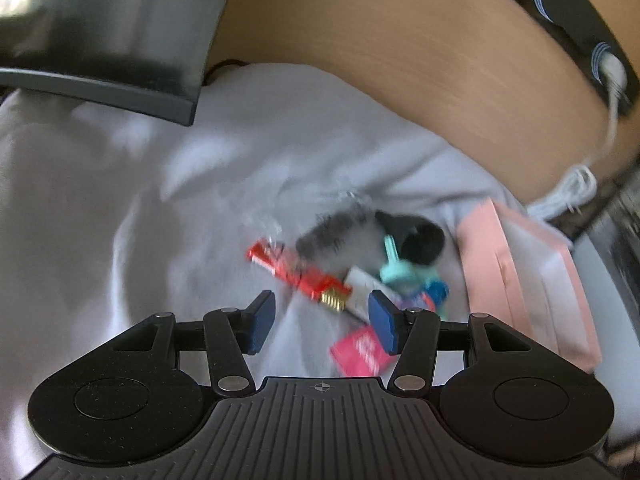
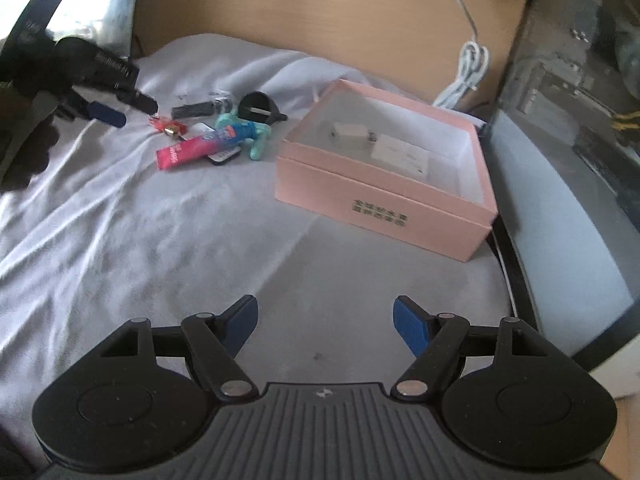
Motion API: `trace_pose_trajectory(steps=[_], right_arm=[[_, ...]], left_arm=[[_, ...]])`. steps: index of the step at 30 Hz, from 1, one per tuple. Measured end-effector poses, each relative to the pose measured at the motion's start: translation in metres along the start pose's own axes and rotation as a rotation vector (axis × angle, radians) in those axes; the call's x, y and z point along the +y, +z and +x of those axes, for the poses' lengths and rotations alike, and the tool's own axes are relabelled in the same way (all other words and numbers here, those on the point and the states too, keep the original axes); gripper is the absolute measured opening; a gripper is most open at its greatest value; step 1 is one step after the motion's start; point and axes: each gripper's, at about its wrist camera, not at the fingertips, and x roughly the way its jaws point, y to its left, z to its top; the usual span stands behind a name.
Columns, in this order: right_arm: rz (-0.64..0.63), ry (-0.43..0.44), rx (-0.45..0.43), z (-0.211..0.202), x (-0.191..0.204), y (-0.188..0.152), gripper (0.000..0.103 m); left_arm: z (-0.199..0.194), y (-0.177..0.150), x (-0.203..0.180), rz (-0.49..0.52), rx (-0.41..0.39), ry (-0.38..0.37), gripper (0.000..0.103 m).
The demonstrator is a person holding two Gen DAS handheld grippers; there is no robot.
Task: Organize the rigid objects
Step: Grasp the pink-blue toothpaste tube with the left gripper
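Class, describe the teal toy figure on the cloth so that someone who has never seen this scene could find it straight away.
Start at the open pink box on the grey cloth. Just to its left lies a small heap of odds and ends; the teal toy figure sits at the heap's edge nearest the box, beside the pink tube. It is the only teal, limbed shape; its neighbours are flat, red, pink or black.

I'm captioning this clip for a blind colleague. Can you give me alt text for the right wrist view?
The open right gripper hovers empty above a wrinkled white cloth. Ahead sits an open pink box. To its left, the left gripper reaches a small pile including a pink tube and a teal figure.
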Motion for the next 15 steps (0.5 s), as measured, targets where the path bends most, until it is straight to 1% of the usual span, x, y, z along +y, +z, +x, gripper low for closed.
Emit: trace_pose_trajectory(steps=[1, 2, 3, 4, 5, 7, 9, 13, 15], right_arm=[[0.009, -0.009, 0.007, 0.000, -0.003, -0.002, 0.075], [0.017, -0.018, 0.012, 0.000, -0.005, -0.003, 0.075], [0.025, -0.026, 0.017, 0.001, -0.007, -0.004, 0.075], [0.038, -0.037, 0.022, 0.001, -0.010, -0.005, 0.075], [0.049, -0.043, 0.027, 0.001, -0.013, -0.007, 0.075], [0.072, -0.054, 0.038, 0.002, -0.019, -0.009, 0.075], [0.087, -0.062, 0.043, 0.003, -0.022, -0.011, 0.075], [0.093, -0.063, 0.044, 0.002, -0.023, -0.013, 0.075], [0.090, -0.060, 0.046, 0.003, -0.022, -0.014, 0.075]], left_arm=[[0.002, 0.003, -0.006, 0.022, -0.005, -0.026, 0.056], [0.003, 0.005, -0.014, 0.081, -0.007, -0.069, 0.056], [0.005, 0.005, -0.028, 0.178, -0.003, -0.112, 0.056], [0.007, 0.003, -0.039, 0.266, 0.006, -0.130, 0.056], [0.010, -0.001, -0.051, 0.353, 0.017, -0.133, 0.056], [0.020, -0.010, -0.069, 0.477, 0.043, -0.117, 0.056], [0.034, -0.016, -0.079, 0.530, 0.079, -0.099, 0.056], [0.052, -0.025, -0.088, 0.581, 0.112, -0.054, 0.055], [0.058, -0.027, -0.090, 0.608, 0.107, -0.026, 0.047]])
